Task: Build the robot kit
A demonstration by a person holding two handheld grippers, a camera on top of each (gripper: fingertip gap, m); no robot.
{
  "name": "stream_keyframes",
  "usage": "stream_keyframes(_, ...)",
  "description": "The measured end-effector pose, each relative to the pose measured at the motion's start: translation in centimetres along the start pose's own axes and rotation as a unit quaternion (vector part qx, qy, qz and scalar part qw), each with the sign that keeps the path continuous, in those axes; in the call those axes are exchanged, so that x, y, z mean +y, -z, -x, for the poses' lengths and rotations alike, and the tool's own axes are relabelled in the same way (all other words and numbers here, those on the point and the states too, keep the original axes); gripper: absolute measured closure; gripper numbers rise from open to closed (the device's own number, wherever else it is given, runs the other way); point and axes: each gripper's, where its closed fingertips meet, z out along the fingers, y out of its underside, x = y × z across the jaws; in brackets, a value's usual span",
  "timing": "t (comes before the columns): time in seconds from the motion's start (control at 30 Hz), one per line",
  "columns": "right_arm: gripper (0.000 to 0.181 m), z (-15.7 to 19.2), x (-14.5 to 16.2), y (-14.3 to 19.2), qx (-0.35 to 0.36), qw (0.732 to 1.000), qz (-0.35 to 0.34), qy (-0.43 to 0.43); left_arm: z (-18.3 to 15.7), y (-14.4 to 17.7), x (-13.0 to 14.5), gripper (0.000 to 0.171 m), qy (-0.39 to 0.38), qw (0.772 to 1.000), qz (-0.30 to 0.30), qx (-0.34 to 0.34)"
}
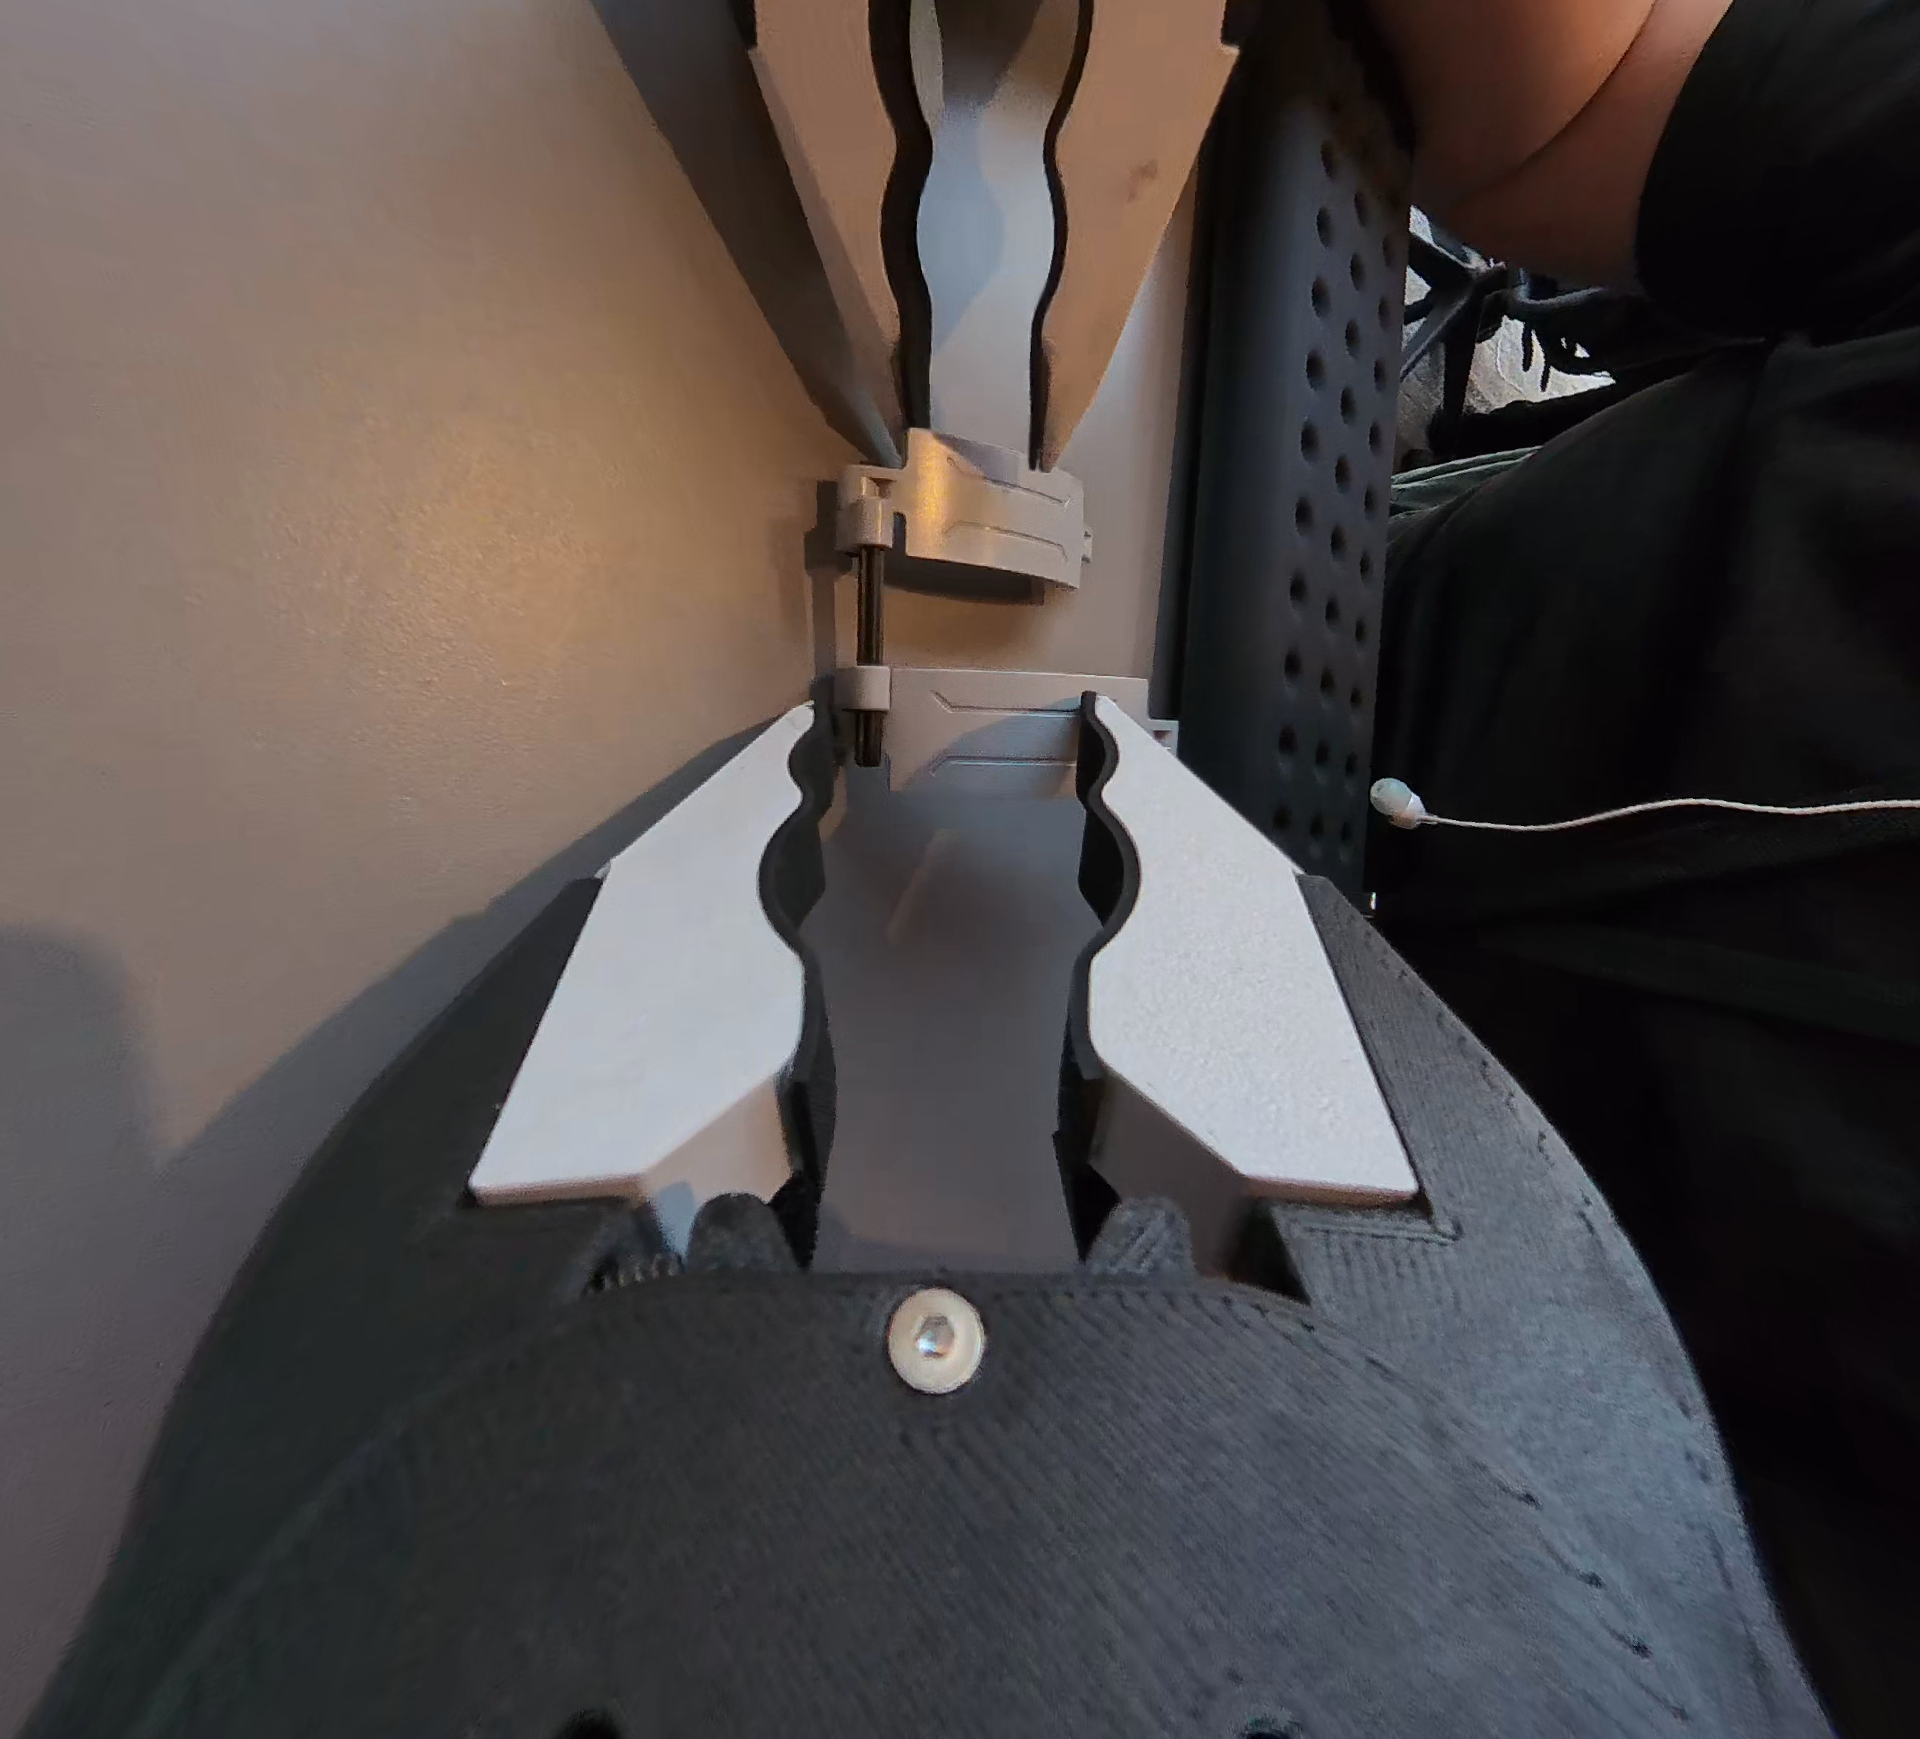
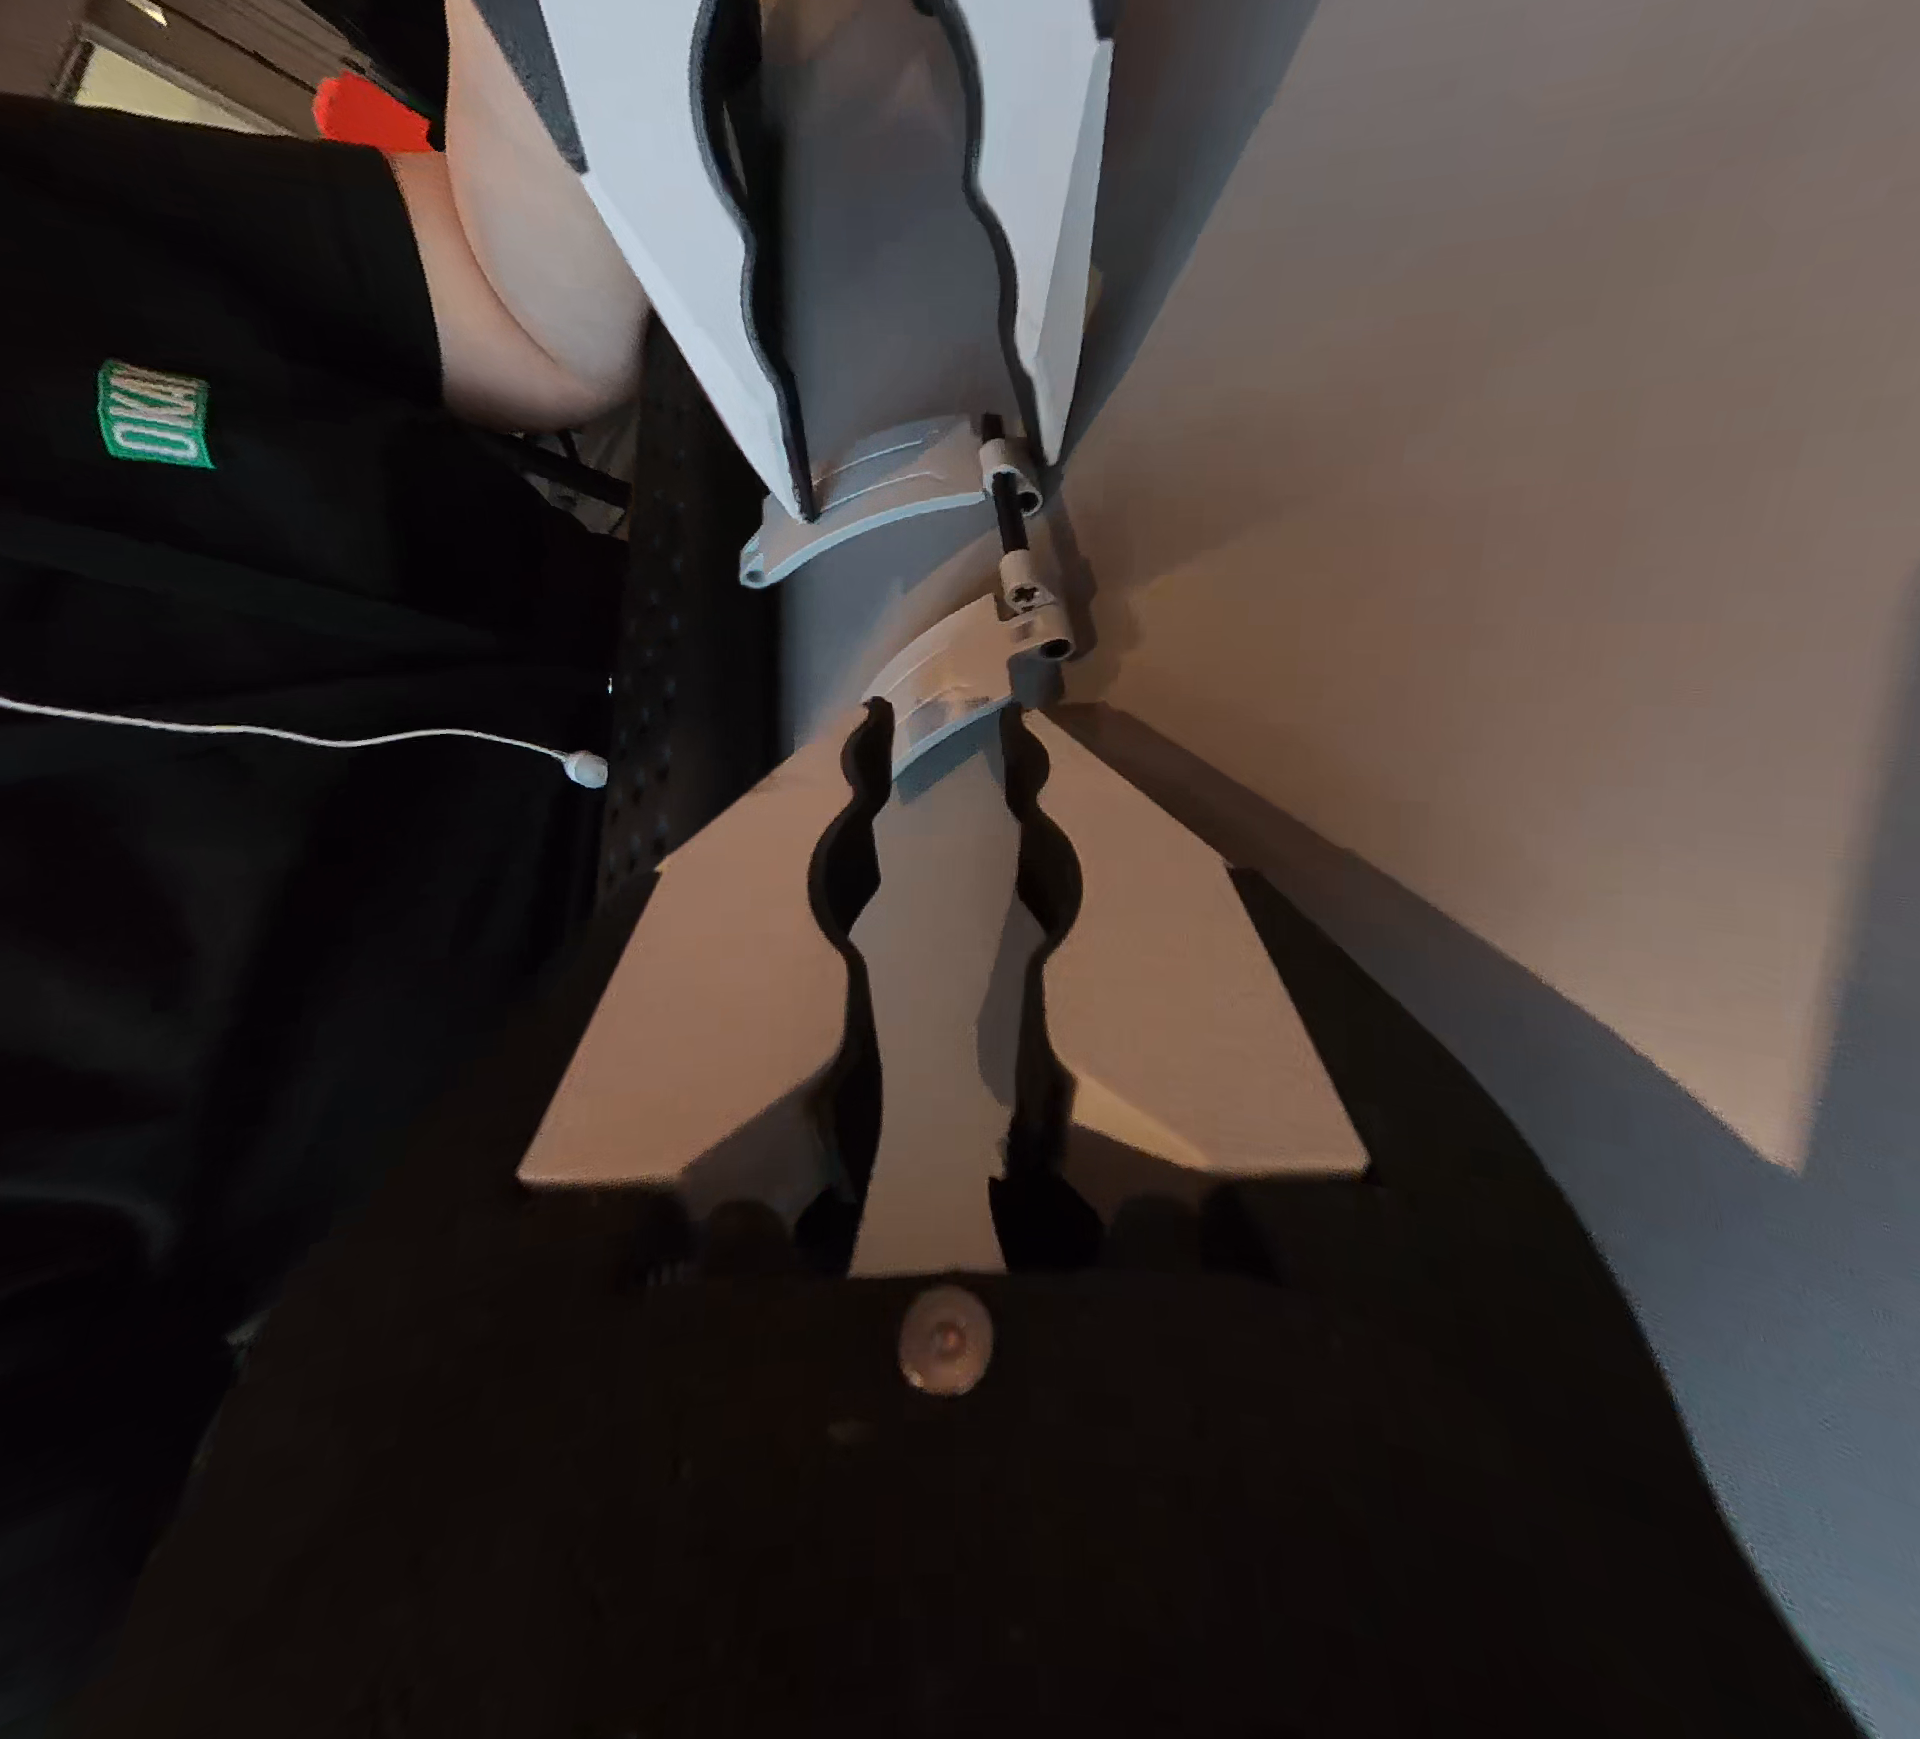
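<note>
I see two pale grey curved panels, the nearer panel (image 1: 1013,733) and the farther panel (image 1: 987,515), joined at one end by a thin black axle (image 1: 869,593) through small grey connectors (image 2: 1023,614), lying on a grey tabletop (image 1: 416,442).

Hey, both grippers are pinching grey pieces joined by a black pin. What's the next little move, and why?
Probably ease the two pieces together along the black axle. The left gripper pinches the near panel, the right gripper pinches the far panel, and a stretch of bare axle shows between their small connectors, so they look only partly seated.
</note>
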Motion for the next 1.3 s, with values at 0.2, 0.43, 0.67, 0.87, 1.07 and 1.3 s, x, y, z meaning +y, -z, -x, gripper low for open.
stream_keyframes(0.2, 0.172, 0.3, -0.9, -0.6, -0.024, 0.999, -0.02, -0.04, -0.1, -0.3, 0.1, 0.131, -0.004, 1.0, 0.007, -0.002)
stream_keyframes(0.43, 0.176, 2.1, -1.2, -2.7, -0.076, 0.995, -0.003, -0.064, -0.1, -0.4, 0.0, 0.135, -0.007, 1.0, 0.008, -0.001)
stream_keyframes(0.67, 0.181, 1.9, -3.6, 0.0, -0.05, 0.995, -0.079, -0.024, 0.6, 0.6, -0.5, 0.127, -0.02, 0.999, -0.011, -0.023)
stream_keyframes(0.87, 0.181, 2.3, -5.9, 3.3, -0.028, 0.985, -0.164, 0.053, 0.9, 5.2, -4.7, 0.129, 0.013, 0.98, -0.195, 0.038)
stream_keyframes(1.07, 0.181, 2.8, -8.3, 6.3, 0.049, 0.951, -0.258, 0.166, -1.7, 6.3, -6.0, 0.15, -0.001, 0.961, -0.24, 0.137)
stream_keyframes(1.3, 0.153, 0.9, -9.2, 7.5, 0.268, 0.877, -0.236, 0.32, -0.4, 6.1, -6.1, 0.171, -0.021, 0.974, -0.223, 0.034)
